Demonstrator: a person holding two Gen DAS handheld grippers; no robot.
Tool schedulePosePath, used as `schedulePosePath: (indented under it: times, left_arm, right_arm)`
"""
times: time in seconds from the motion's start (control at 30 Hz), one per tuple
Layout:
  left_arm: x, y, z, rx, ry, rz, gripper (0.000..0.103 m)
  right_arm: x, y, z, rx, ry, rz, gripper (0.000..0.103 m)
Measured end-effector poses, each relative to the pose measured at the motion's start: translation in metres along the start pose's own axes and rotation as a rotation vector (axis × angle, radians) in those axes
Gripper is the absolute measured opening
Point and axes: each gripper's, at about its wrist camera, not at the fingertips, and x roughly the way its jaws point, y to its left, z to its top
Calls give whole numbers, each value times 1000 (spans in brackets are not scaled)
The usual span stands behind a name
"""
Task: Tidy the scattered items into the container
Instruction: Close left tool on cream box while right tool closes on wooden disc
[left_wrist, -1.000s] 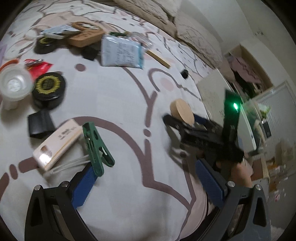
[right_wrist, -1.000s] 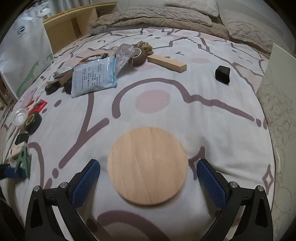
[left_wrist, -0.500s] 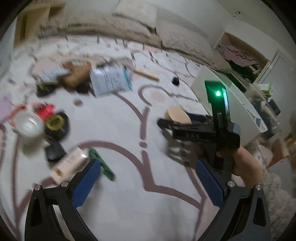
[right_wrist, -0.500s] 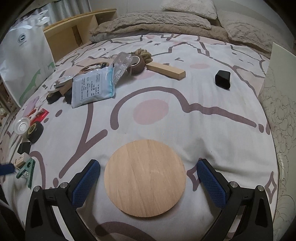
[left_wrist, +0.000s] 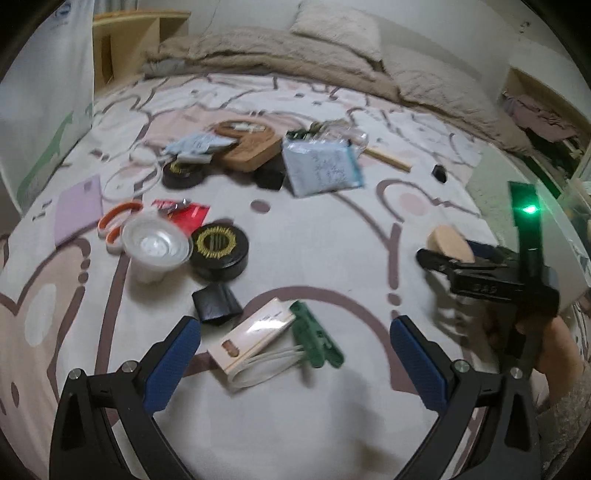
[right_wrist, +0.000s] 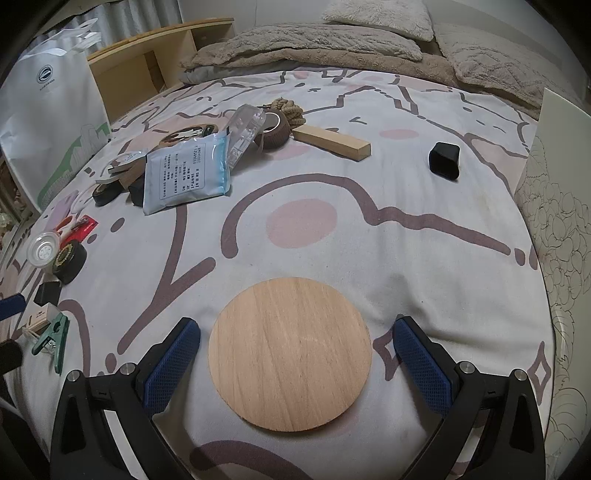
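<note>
Left wrist view, left to right: clear plastic cup (left_wrist: 157, 246), upright on the patterned bedspread (left_wrist: 332, 258); round black tin (left_wrist: 218, 250) with gold emblem, touching the cup; flat cream card pack (left_wrist: 255, 334); green plastic clip (left_wrist: 314, 334) just beside it. Left tool (left_wrist: 295, 360): blue ribbed pads wide apart, empty, above pack and clip. Right wrist view: pale blue printed pouch (right_wrist: 186, 173), soft, flat; round wooden disc (right_wrist: 290, 352), smooth-grained, flat on the bed between the right tool (right_wrist: 295, 360) pads, which stand apart without touching it; rectangular wooden block (right_wrist: 332, 142); small black cube (right_wrist: 444, 160), rounded.
</note>
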Motion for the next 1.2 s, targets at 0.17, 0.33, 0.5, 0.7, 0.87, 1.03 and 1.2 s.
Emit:
schedulePosePath:
  times: [0.17, 0.33, 0.5, 0.7, 0.87, 1.03, 1.2]
  left_arm:
    - [10, -12, -9, 4, 83, -138, 103]
    - [10, -44, -19, 108, 114, -213, 103]
    - [14, -63, -20, 139, 127, -264, 103]
    - [6, -83, -21, 147, 129, -456, 103]
    - [4, -102, -13, 178, 98, -499, 103]
    - [10, -110, 6, 172, 67, -510, 103]
    - [15, -104, 31, 138, 9, -496, 103]
  right_arm:
    - [0, 0, 0, 0, 0, 0, 103]
    - [0, 0, 0, 0, 0, -1, 103]
    - [0, 1, 0, -1, 0, -1, 103]
    - [0, 1, 0, -3, 0, -3, 103]
    - [0, 1, 0, -3, 0, -4, 103]
    - [0, 1, -1, -3, 0, -3, 103]
    - [0, 0, -1, -3, -1, -4, 103]
